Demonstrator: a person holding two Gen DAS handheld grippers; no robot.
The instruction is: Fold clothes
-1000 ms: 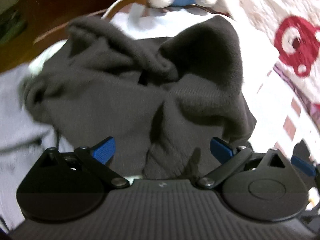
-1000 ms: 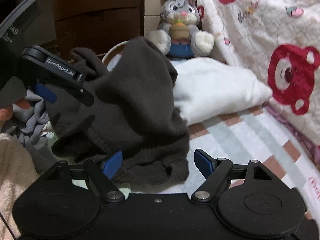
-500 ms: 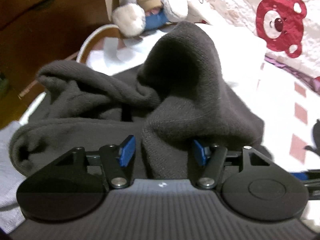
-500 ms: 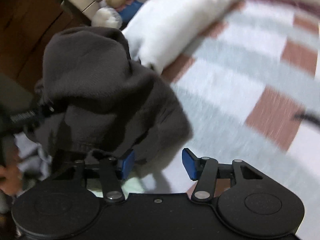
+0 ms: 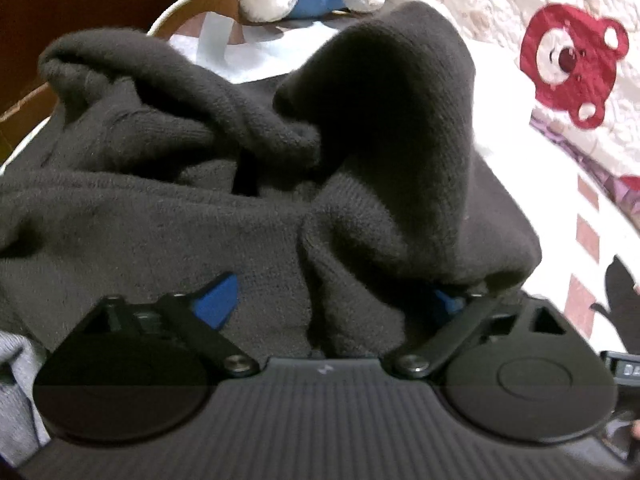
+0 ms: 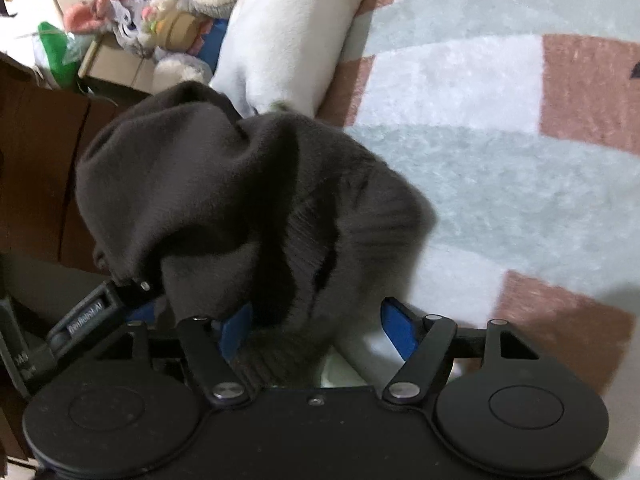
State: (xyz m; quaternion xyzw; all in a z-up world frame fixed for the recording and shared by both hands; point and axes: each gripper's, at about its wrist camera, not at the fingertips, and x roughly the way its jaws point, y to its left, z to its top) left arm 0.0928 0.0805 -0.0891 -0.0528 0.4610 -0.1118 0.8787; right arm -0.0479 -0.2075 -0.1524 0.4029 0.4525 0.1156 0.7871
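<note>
A dark brown knit sweater (image 5: 280, 220) lies bunched in a heap and fills most of the left wrist view. My left gripper (image 5: 332, 304) is open, with a thick fold of the sweater between its fingers and cloth draped over the right fingertip. In the right wrist view the same sweater (image 6: 224, 200) hangs in a lump over the bed. My right gripper (image 6: 314, 330) is open, and the ribbed hem sits between its blue pads, nearer the left one. The left tool's black casing (image 6: 86, 322) shows under the sweater's left edge.
A checked pink, white and pale green blanket (image 6: 500, 160) covers the bed. A white folded cloth (image 6: 288, 32) and a plush rabbit (image 6: 160, 20) lie at the far end. A bear-print quilt (image 5: 568, 60) is on the right, grey clothing (image 5: 16, 380) and dark wooden furniture (image 6: 36, 168) on the left.
Both grippers' fingers had narrowed half a second ago and now stand wider apart again. The right wrist view has tipped down onto the bed, and the sweater hem now lies between its pads.
</note>
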